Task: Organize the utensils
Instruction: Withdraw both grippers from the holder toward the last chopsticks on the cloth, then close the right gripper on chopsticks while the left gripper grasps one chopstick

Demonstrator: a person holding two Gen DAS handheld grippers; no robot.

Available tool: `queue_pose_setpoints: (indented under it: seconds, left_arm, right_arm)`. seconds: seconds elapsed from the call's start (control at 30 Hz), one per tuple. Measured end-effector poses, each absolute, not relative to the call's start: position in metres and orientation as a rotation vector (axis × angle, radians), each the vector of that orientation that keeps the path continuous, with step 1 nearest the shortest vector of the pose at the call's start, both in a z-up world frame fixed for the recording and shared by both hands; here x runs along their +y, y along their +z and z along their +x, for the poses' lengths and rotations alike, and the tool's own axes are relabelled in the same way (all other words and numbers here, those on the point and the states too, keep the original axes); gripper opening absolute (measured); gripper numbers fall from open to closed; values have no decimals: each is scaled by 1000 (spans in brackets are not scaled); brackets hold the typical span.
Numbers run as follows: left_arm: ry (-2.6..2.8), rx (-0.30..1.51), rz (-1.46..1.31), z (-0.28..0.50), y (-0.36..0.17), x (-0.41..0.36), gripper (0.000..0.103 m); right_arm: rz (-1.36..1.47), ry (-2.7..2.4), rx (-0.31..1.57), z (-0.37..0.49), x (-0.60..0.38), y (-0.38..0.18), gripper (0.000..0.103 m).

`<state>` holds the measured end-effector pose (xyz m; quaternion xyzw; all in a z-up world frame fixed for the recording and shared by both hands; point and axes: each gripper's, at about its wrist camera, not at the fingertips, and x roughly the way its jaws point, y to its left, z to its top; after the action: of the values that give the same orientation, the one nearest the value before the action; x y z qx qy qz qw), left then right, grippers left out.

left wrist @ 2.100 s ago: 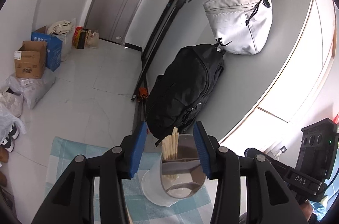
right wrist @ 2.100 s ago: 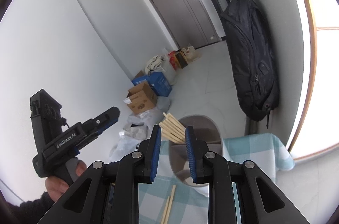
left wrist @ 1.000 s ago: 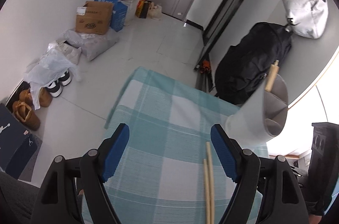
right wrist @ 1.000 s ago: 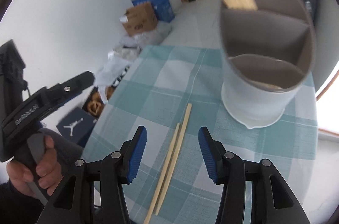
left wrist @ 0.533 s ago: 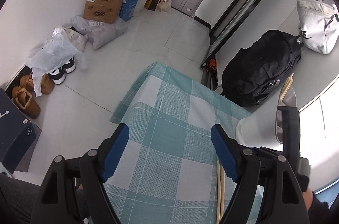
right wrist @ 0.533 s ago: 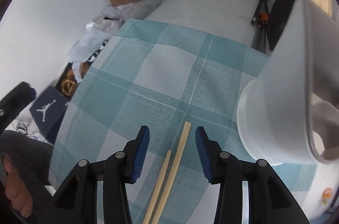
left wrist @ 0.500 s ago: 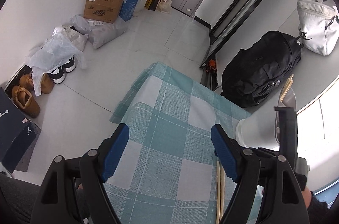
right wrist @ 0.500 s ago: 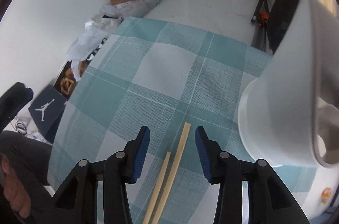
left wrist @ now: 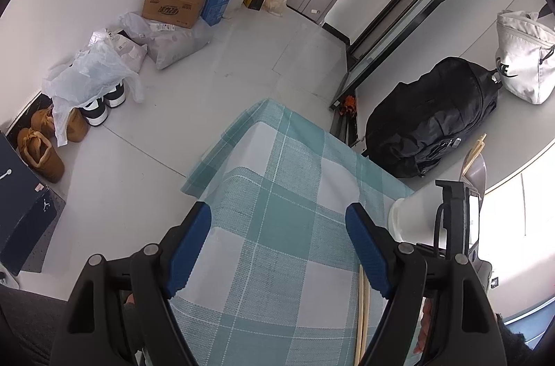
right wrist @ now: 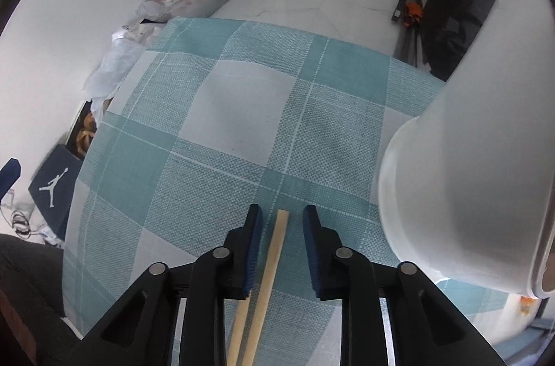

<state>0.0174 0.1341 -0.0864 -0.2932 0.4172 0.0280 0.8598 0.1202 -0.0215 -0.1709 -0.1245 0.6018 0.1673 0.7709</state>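
Chopsticks are what remain for you: two pale wooden chopsticks point(right wrist: 274, 258) lie side by side on the teal-and-white checked woven tablecloth point(right wrist: 242, 109), not yet lifted. Others already stand in the white plastic utensil holder point(right wrist: 461, 179), whose tan stick tips point(left wrist: 477, 146) poke above its grey rim in the left view, so by my reading you are partway through, with this pair left to put away.

Your right gripper point(right wrist: 281, 229) sits low over the cloth with its blue ribbed pads spread apart, straddling the longer chopstick; nothing is pinched yet, and the shorter stick lies just left of it, partly under the left finger. Your left gripper point(left wrist: 277, 239) hangs above bare cloth, fingers wide apart and holding nothing.

The sticks are slim, square-ended and smooth, lying flat on a coarse weave, so closing on one without nudging its neighbour will likely need care. The holder is a tall, rounded, glossy tub standing just right of the chopsticks, near the cloth's right edge. A black backpack point(left wrist: 430, 120) rests against the wall behind it.
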Motion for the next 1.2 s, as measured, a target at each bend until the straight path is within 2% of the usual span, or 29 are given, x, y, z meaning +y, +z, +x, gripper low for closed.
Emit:
queue_pose_setpoints:
  seconds: [0.07, 0.13, 0.37, 0.67, 0.97, 1.2]
  left_arm:
    - [59, 881, -623, 17, -88, 135, 76]
    - [60, 889, -623, 18, -89, 136, 76]
    - [68, 896, -589, 18, -91, 133, 76]
    - [61, 961, -517, 21, -100, 116, 76]
    - [-51, 1105, -369, 29, -112, 63, 76]
    - [-114, 1160, -180, 29, -113, 10, 76]
  right_arm:
    - [-272, 357, 1297, 120, -23, -171, 8]
    - [-265, 353, 1291, 119, -22, -171, 6]
    - [-234, 383, 1230, 117, -18, -159, 6]
    - [-115, 453, 1003, 96, -38, -92, 6]
    - [110, 452, 837, 65, -96, -46, 6]
    - [272, 424, 776, 40, -156, -39, 5]
